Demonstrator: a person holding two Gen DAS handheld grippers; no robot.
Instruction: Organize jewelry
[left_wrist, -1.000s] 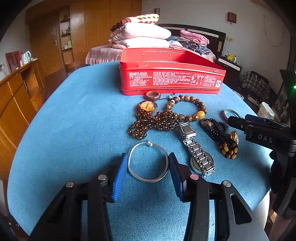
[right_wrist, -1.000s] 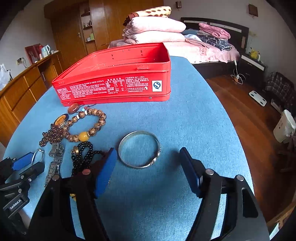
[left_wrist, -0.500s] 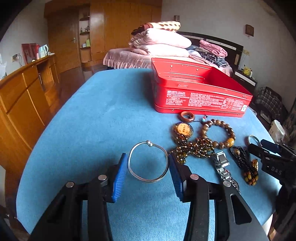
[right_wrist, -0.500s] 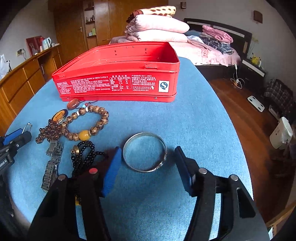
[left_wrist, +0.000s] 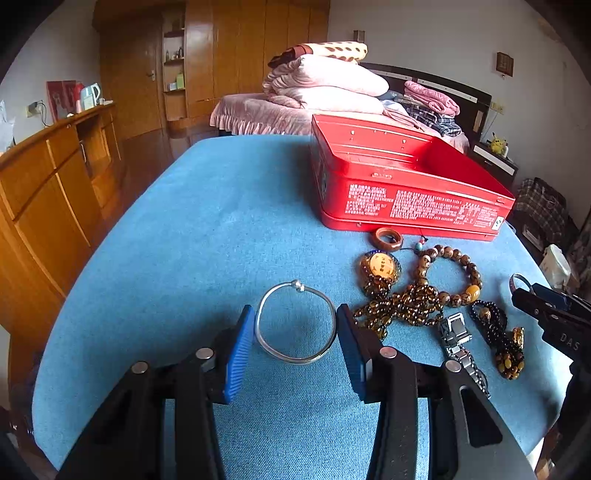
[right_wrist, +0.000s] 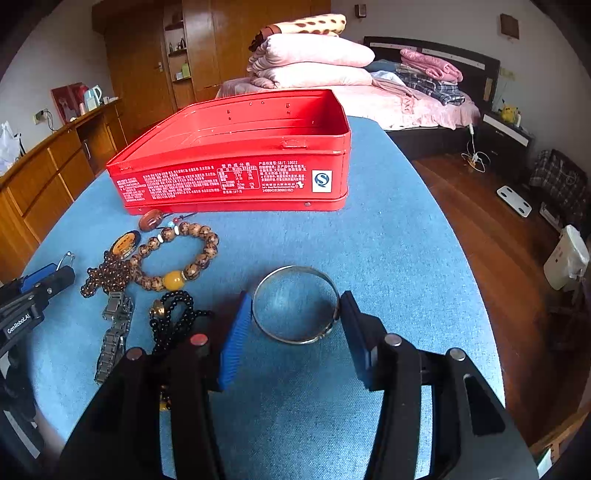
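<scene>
My left gripper (left_wrist: 294, 314) is shut on a thin silver bangle (left_wrist: 295, 360) with a ball clasp, low over the blue cloth (left_wrist: 207, 229) and left of the jewelry pile. In the right wrist view my right gripper (right_wrist: 295, 299) is closing on a wider silver bangle (right_wrist: 295, 339) that lies on the cloth. Its blue pads (right_wrist: 236, 332) meet the bangle on both sides. An open, empty red tin (right_wrist: 236, 181) stands behind the pile. The right gripper (left_wrist: 546, 310) shows at the right edge of the left wrist view.
Between the grippers lie a wooden bead bracelet (left_wrist: 469, 266), an amber pendant on brown beads (left_wrist: 380, 266), a brown ring (left_wrist: 388, 239), a steel watch (left_wrist: 458, 339) and black beads (left_wrist: 495, 332). The table edge and wood floor (right_wrist: 480, 206) are on the right, a wooden sideboard (left_wrist: 44, 192) on the left.
The right jaws have narrowed from wide apart to touching the wide bangle. The left gripper has carried the thin bangle leftward, away from the pile.
</scene>
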